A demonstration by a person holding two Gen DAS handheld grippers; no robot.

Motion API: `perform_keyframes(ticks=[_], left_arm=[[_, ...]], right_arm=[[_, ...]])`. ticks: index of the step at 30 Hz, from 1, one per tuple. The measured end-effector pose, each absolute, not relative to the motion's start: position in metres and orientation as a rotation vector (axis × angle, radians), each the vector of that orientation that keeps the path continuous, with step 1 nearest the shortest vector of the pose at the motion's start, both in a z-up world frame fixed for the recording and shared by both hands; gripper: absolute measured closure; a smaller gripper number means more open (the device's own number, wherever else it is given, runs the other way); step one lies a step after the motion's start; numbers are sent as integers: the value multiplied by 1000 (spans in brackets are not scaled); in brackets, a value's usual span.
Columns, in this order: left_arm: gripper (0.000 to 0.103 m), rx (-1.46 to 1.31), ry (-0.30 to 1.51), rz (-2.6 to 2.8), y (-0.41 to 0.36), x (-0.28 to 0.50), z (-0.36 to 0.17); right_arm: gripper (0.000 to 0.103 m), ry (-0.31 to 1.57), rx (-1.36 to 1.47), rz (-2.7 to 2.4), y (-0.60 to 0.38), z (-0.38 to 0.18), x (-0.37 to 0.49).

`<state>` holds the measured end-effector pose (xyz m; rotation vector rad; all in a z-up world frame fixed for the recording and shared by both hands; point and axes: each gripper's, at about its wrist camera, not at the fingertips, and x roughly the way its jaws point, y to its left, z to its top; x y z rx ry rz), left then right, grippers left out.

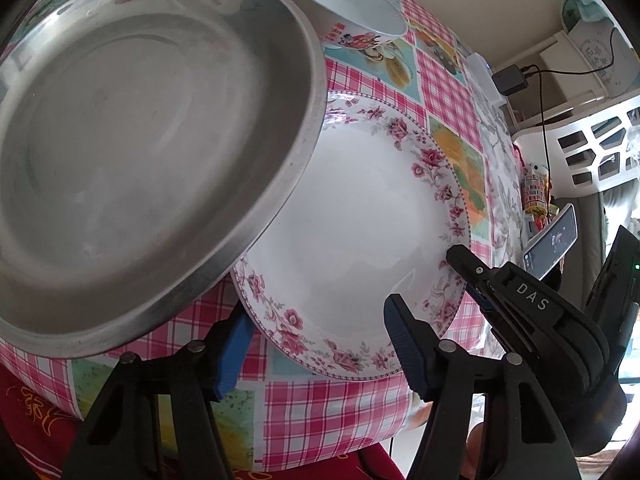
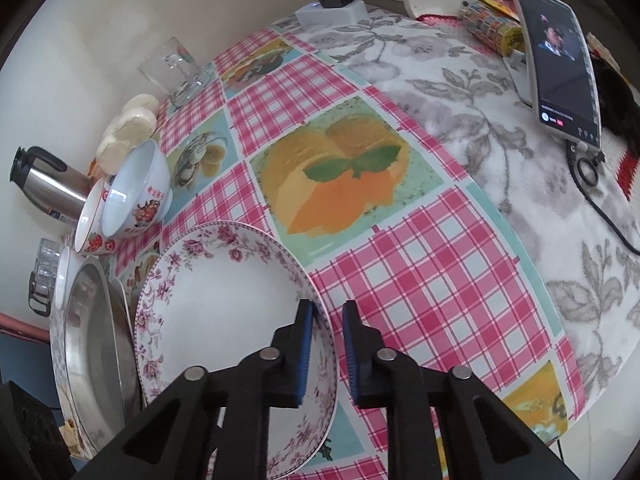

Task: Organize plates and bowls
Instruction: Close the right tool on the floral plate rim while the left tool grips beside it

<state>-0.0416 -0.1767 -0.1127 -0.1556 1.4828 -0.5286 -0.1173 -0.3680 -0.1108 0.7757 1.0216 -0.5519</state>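
Observation:
A white plate with a pink flower rim point(image 1: 360, 220) lies on the checked tablecloth point(image 1: 332, 412). A wide steel pan point(image 1: 140, 160) stands to its left and covers its left part in the left wrist view. My left gripper point(image 1: 316, 344) has its jaws apart, with the plate's near rim between them and neither pad clearly pressing. My right gripper point(image 2: 328, 344) is shut on the right rim of the flowered plate point(image 2: 216, 320), one pad inside and one outside. It also shows as the right gripper point(image 1: 466, 276) at that rim. The steel pan point(image 2: 92, 340) sits left of the plate.
Two painted bowls point(image 2: 136, 188) lean together behind the plate; one bowl point(image 1: 348, 12) shows beyond the pan. A glass mug point(image 2: 176, 68), a steel flask point(image 2: 48, 184) and round cakes point(image 2: 132, 128) stand by the wall. A lit phone point(image 2: 560, 60) is propped at the right.

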Motion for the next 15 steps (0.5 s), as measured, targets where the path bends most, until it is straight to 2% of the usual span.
perform_keyframes(ticks=[10,15], left_arm=[[39,-145,1478,-513,-180,-40,-116],[49,-127,1463,-510,-186,-40,-116]], right_arm=[[91,1037,736,-600,-372,-109,-124],[91,1035,744,-628,-376,-108,-131]])
